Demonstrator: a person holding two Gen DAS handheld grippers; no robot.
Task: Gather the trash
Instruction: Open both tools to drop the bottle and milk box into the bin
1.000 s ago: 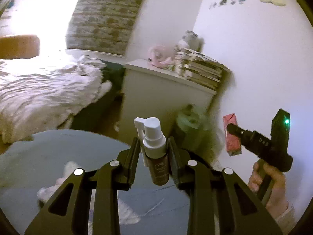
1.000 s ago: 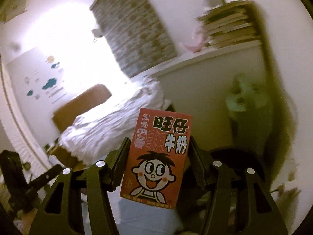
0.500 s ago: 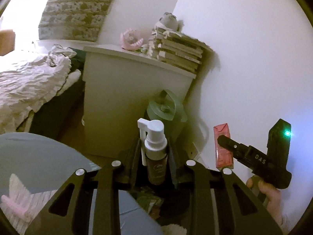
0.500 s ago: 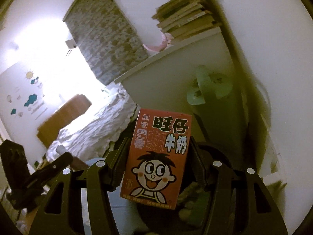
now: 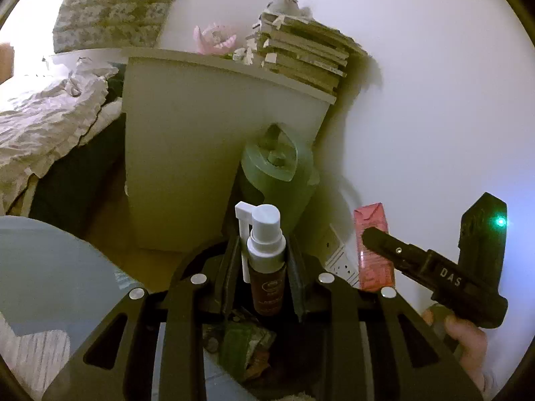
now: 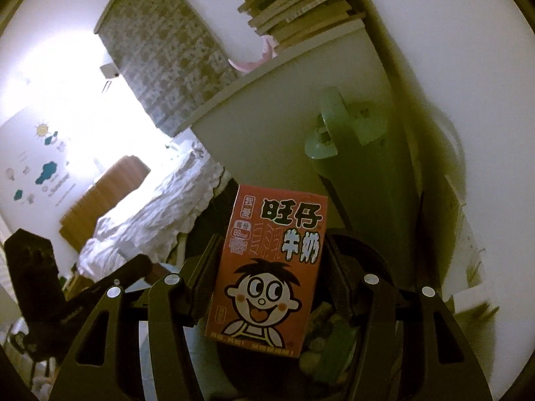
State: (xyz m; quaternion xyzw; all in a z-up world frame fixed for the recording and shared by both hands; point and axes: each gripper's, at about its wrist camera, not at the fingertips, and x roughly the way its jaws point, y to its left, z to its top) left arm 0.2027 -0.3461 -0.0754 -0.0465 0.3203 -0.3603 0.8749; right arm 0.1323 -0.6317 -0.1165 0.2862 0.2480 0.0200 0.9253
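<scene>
Two items carried, one per gripper, both poised over dark bin (image 5: 267,361) already holding wrappers, below and just ahead of tongs. Bin sits beside white cabinet (image 5: 200,167), green lidded container (image 5: 277,173) behind. Right gripper (image 6: 267,267) clenched on red milk carton (image 6: 267,267), long axis upright. Left gripper (image 5: 265,267) clenched on one brown spray bottle (image 5: 266,267), upright, white nozzle up. Left seems more directly above the opening.
</scene>
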